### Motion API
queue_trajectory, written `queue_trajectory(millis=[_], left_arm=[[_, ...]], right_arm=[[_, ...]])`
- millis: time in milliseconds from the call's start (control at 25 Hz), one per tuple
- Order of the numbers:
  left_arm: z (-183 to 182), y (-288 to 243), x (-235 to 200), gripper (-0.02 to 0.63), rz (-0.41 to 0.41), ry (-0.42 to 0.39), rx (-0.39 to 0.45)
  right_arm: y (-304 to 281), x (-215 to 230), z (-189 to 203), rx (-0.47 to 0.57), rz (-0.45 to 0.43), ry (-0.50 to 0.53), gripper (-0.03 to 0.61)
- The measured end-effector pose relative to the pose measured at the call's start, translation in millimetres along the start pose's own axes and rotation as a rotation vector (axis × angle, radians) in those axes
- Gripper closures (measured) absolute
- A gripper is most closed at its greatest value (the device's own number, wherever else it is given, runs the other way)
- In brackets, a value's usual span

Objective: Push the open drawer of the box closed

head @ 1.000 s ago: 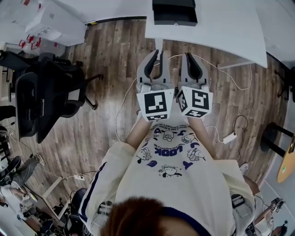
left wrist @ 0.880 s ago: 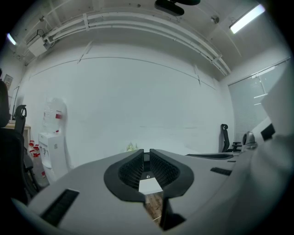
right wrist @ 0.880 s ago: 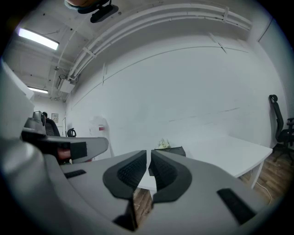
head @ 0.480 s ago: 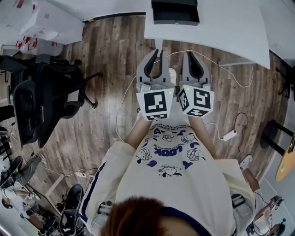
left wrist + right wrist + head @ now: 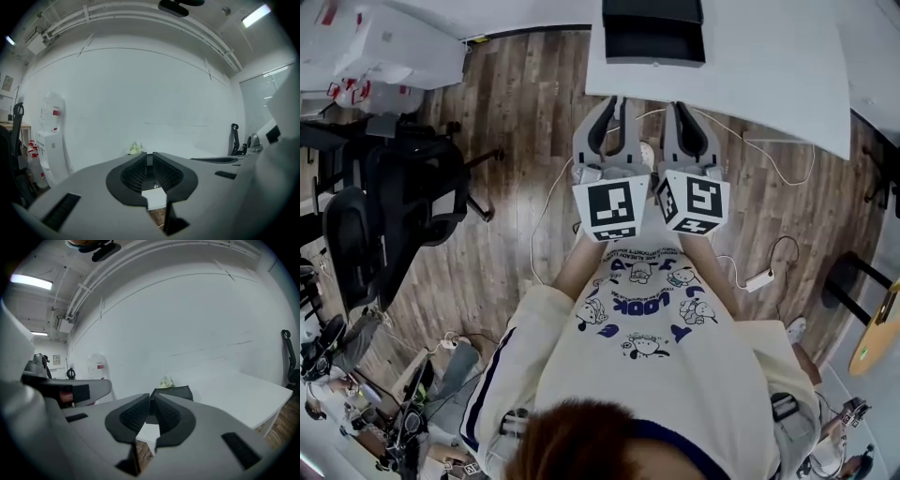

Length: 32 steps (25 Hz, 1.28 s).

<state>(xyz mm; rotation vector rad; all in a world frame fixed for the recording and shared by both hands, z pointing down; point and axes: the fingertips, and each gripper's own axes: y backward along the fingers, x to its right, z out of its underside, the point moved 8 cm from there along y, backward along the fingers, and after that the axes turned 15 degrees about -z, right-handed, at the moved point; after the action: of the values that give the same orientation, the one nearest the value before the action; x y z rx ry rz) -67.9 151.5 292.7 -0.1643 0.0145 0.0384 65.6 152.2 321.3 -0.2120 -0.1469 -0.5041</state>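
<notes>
A black box (image 5: 654,33) with its drawer pulled out toward me sits at the far edge of the white table (image 5: 769,66). The same box (image 5: 173,393) shows just beyond the jaw tips in the right gripper view. My left gripper (image 5: 613,105) and right gripper (image 5: 677,111) are held side by side over the table's near edge, short of the box. Each has its jaws closed together with nothing between them. In the left gripper view my left gripper (image 5: 149,158) points at a white wall and the box is hidden.
A black office chair (image 5: 403,202) stands on the wooden floor to the left. White cables (image 5: 769,164) and a power strip (image 5: 759,279) lie on the floor to the right. A round stool (image 5: 848,281) is at the far right. White cartons (image 5: 380,42) sit top left.
Both grippers have edged forward toward the table and the box. Their jaws stay closed.
</notes>
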Motion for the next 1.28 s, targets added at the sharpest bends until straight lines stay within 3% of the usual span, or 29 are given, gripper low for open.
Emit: queue_trajectory(millis=[560,1280], left_arm=[[5.1,-76.9,29.3,0.566,-0.054,-0.029,-0.075],[23.7,-120.8,36.2,0.566,-0.101,-0.050,-0.141]], right_arm=[[-56.0,68.8,-6.4,-0.071,-0.071,-0.020,0.531],[-100.1,96.6,10.1,-0.168,-0.175,-0.038,0.531]])
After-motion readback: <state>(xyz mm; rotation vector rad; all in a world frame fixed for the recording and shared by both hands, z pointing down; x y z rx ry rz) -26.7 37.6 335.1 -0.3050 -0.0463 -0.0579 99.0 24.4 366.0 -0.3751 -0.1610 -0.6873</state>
